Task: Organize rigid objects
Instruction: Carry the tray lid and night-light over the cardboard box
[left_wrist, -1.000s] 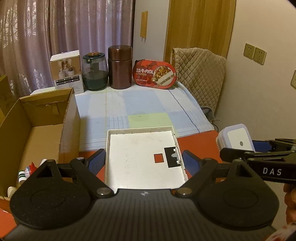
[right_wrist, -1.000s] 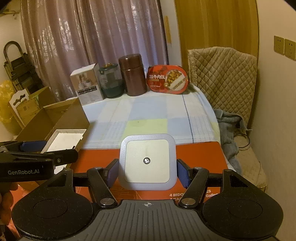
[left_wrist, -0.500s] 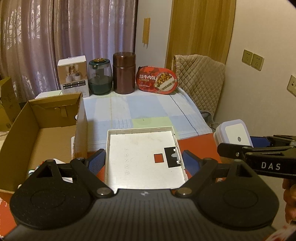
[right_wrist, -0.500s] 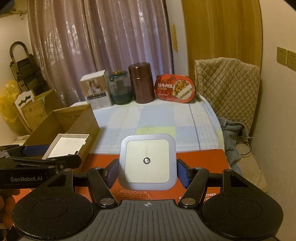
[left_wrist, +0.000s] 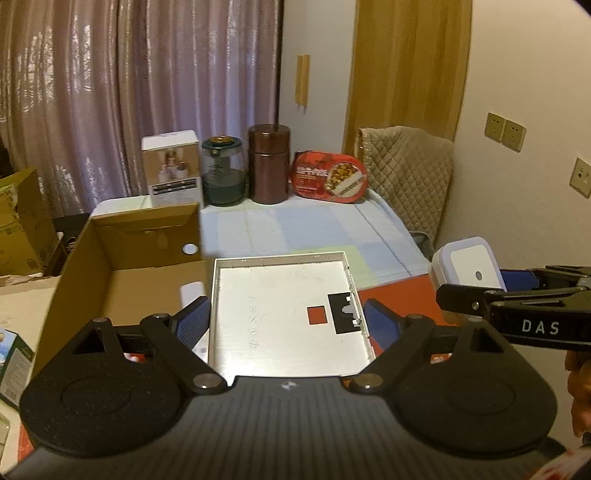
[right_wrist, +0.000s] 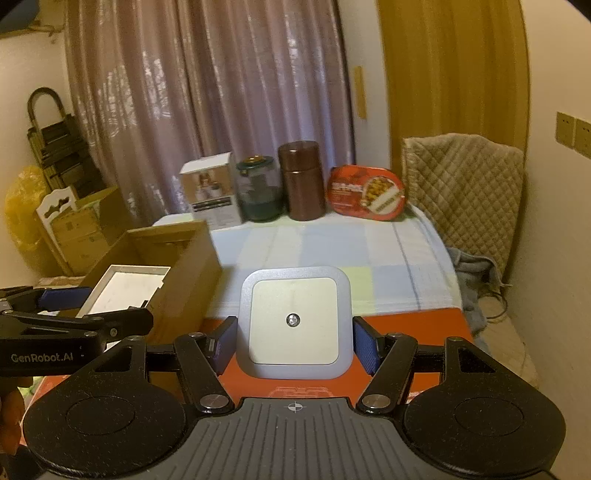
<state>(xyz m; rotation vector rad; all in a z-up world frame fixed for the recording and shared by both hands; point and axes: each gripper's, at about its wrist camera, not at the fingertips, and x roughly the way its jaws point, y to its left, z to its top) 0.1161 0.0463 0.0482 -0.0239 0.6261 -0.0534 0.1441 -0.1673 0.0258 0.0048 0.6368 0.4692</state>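
My left gripper (left_wrist: 286, 319) is shut on a flat white square plastic tray (left_wrist: 288, 314) with a raised rim and a small cut-out, held above the red surface beside an open cardboard box (left_wrist: 110, 266). My right gripper (right_wrist: 294, 341) is shut on a white square night-light plug (right_wrist: 294, 321) with a grey border and a small sensor dot. That plug (left_wrist: 467, 264) and the right gripper's black arm appear at the right of the left wrist view. The tray (right_wrist: 125, 288) and left gripper show at the left of the right wrist view.
At the back of the pale checked table (left_wrist: 295, 229) stand a white product box (left_wrist: 171, 168), a dark glass jar (left_wrist: 223, 171), a brown canister (left_wrist: 268, 164) and a red food tray (left_wrist: 328, 177). A quilted chair (left_wrist: 406, 173) is right. More cartons (right_wrist: 81, 221) sit left.
Both grippers have risen and drawn back with their loads still held. The table and cardboard box now sit lower and farther in both views, and more of the box's inside shows.
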